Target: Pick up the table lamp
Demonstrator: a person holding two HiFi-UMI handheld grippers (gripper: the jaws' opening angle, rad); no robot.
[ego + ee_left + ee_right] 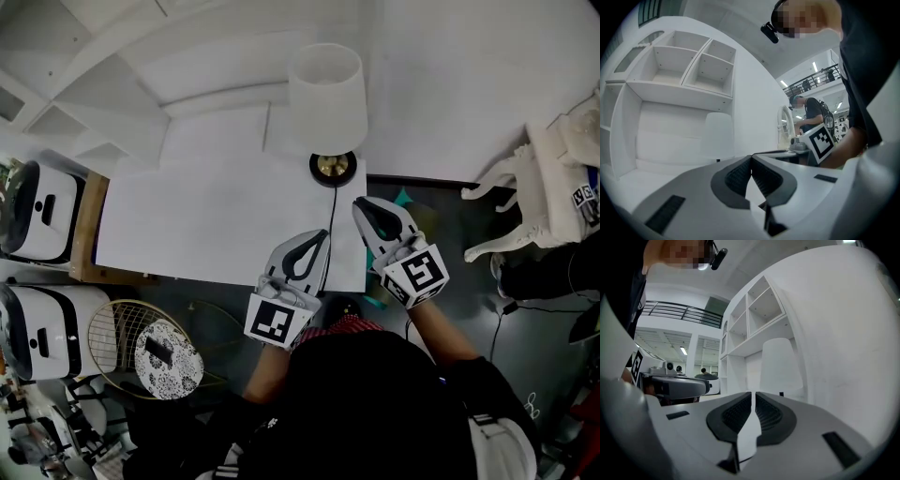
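1. Head view: table lamp (326,94) upright on the worktop's (206,220) far right part, untouched.
2. Left gripper (319,240), over the worktop's near edge: jaws together, empty.
3. Right gripper (364,204), at its right edge: likewise; I judge both poised for approach.

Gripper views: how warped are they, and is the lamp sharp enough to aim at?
Left gripper view: strong fisheye bend, dark corners, lamp shade faint against the white desk; right gripper view: same bend, shade stands out better; head view: even light, no glare, lamp sharp.
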